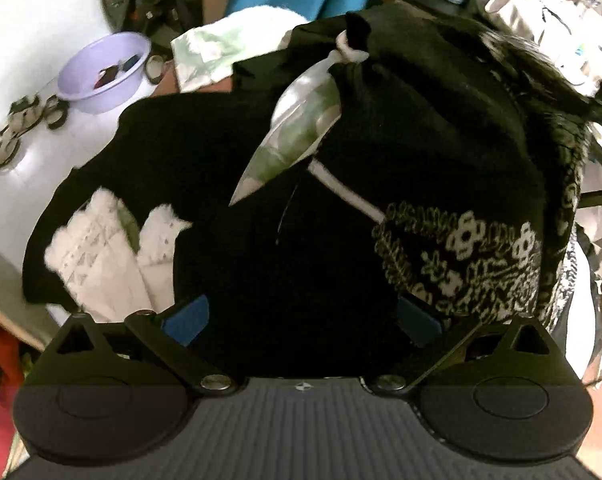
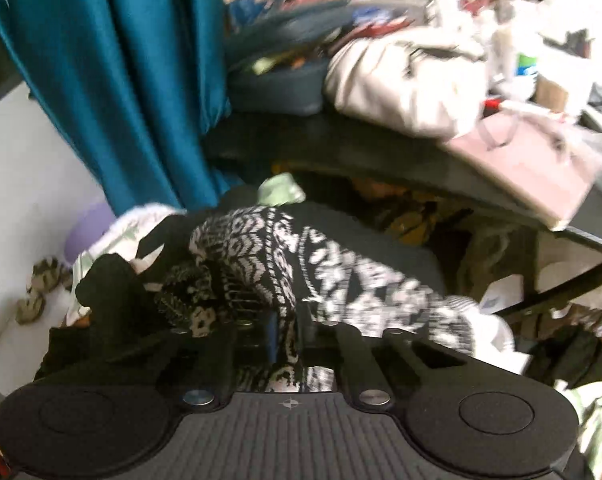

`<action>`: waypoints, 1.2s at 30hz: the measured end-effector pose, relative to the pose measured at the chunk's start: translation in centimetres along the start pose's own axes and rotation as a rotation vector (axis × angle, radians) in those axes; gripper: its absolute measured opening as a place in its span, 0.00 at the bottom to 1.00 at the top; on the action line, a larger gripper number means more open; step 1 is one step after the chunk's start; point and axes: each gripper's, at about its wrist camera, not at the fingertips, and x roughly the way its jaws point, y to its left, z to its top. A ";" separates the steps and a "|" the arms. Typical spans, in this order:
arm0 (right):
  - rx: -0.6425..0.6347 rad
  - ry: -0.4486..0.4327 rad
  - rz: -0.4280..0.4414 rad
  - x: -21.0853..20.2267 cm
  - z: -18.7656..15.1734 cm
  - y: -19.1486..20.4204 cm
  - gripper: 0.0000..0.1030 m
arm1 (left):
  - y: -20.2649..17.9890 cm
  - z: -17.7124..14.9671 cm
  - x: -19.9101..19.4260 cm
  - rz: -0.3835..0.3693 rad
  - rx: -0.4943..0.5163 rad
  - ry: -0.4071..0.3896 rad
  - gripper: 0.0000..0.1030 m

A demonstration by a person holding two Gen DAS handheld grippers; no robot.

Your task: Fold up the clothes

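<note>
A black garment (image 1: pixel 229 160) lies spread over the white table (image 1: pixel 29 32) in the left wrist view. Its patterned black-and-white part (image 1: pixel 461 256) hangs at the right. My left gripper (image 1: pixel 301 320) stands open just above the black cloth, its blue pads (image 1: pixel 187 318) far apart and not pressing on it. In the right wrist view the patterned black-and-white cloth (image 2: pixel 321 276) runs up into my right gripper (image 2: pixel 287 336), which is shut on it. A green-and-white strip (image 1: pixel 297 120) lies across the black garment.
A lilac basin (image 1: pixel 101 72) sits at the back left of the table, with small patterned items (image 1: pixel 9 136) beside it. White lace cloth (image 1: pixel 101 256) lies at the near left. A teal curtain (image 2: pixel 109 72) hangs behind. A cluttered dark shelf (image 2: pixel 381 152) stands at the right.
</note>
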 end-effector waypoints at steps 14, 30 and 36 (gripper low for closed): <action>0.258 0.234 -0.220 -3.1 -8.0 -10.1 0.10 | -0.6 0.0 4.3 -0.085 0.111 -0.034 0.99; -0.010 0.067 -0.076 2.1 -1.0 -2.4 0.53 | 0.8 1.0 4.4 -0.171 0.029 -0.046 0.85; 0.017 0.089 0.044 0.0 -2.6 -3.3 0.07 | -0.4 0.2 2.0 -0.279 0.131 -0.040 0.30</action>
